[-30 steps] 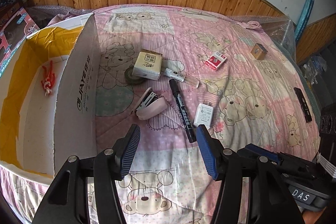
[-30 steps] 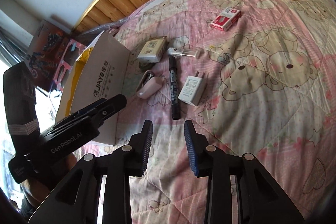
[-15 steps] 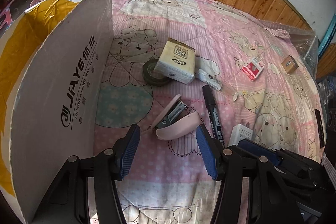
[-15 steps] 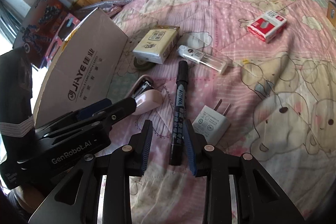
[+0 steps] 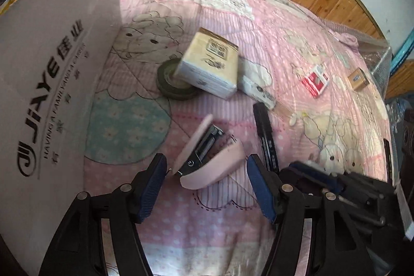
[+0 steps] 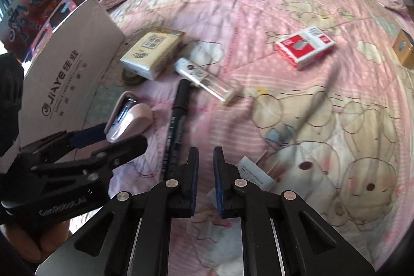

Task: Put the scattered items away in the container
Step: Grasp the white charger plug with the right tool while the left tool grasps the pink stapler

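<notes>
A pink stapler [image 5: 214, 162], lying half open on the pink bedspread, sits between the spread fingers of my left gripper [image 5: 206, 168]; the pads stand apart from it. From the right wrist view the left gripper [image 6: 125, 135] flanks the stapler [image 6: 132, 118] beside the cardboard box flap [image 6: 67, 74]. My right gripper [image 6: 206, 159] hovers low with only a narrow gap and nothing in it. A black marker [image 6: 176, 120] lies just left of it, and a white charger [image 6: 254, 179] lies under its right finger. The box interior is hidden.
A tissue pack [image 5: 211, 67] rests on a tape roll [image 5: 168, 87]. A clear-capped white tube [image 6: 204, 78], a red-and-white packet [image 6: 305, 45] and a small brown box [image 6: 403, 48] lie farther out. The tall box flap [image 5: 51, 95] stands close on the left.
My left gripper has moved forward and down until the stapler lies between its fingers. My right gripper has advanced over the charger, and its fingers have narrowed.
</notes>
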